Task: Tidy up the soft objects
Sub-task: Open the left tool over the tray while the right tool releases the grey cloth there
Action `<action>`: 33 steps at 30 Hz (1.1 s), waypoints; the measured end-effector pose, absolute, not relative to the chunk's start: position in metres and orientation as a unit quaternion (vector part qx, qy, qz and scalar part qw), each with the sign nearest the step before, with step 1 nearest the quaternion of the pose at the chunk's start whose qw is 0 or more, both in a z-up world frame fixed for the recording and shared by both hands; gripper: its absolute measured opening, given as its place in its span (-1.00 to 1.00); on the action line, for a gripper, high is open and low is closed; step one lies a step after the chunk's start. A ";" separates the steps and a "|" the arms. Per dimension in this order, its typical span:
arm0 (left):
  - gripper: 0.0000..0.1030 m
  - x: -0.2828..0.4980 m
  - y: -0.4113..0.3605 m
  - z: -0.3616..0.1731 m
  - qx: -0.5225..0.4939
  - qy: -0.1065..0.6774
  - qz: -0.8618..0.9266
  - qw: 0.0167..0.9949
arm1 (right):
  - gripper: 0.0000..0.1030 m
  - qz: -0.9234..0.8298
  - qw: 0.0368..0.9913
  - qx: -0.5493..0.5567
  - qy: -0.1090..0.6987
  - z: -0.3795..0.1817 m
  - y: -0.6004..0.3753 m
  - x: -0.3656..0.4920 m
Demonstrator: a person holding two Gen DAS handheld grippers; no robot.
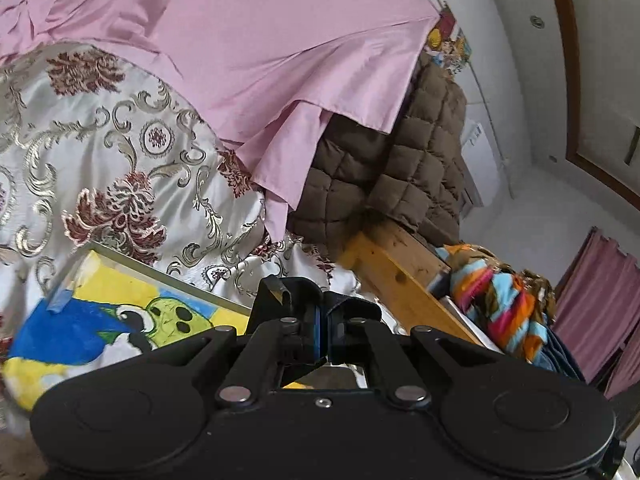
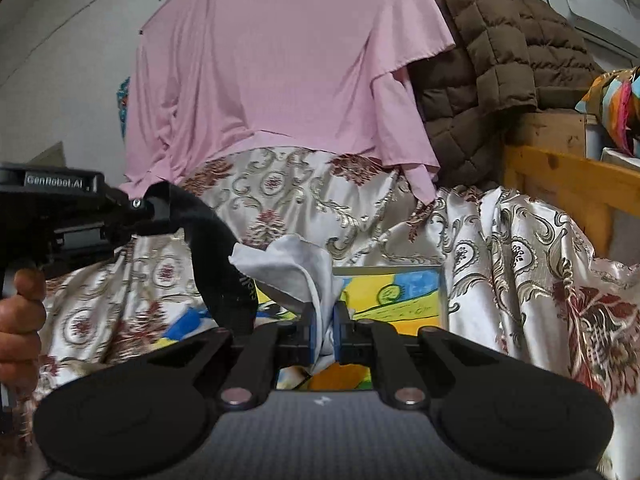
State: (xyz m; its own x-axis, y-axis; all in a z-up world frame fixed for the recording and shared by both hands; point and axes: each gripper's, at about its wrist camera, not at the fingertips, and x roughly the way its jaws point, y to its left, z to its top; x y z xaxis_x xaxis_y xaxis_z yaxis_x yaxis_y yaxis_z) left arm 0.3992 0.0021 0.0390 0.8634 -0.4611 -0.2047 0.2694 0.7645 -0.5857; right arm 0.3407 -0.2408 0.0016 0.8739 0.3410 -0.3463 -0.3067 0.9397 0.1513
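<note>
Right gripper (image 2: 324, 330) is pinching a white cloth (image 2: 288, 276) and left gripper (image 1: 324, 320) is clamping a black garment (image 2: 216, 248) above the framed painting (image 2: 400, 292), both items not yet put away.

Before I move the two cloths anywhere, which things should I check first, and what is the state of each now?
1. Right claw shut on thin white cloth: ok.
2. Left claw shut on black fabric piece: ok.
3. White cloth separate from black fabric: cannot tell, they overlap in the right wrist view.
4. Space below clear of hard things: not ok, framed yellow-and-blue painting lies there.
5. Pink sheet out of the way: ok, it hangs behind.
</note>
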 end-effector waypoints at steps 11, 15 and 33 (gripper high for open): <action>-0.95 0.462 -0.037 -0.005 -0.271 0.230 -0.168 0.920 | -0.82 0.107 0.964 0.062 0.237 -0.023 -0.247 0.406; -0.95 0.467 -0.042 -0.023 -0.268 0.268 -0.157 0.912 | -0.82 0.096 0.961 0.056 0.254 -0.031 -0.249 0.414; -0.93 0.460 -0.040 -0.059 -0.270 0.327 -0.140 0.895 | -0.81 0.091 0.950 0.045 0.294 -0.047 -0.251 0.410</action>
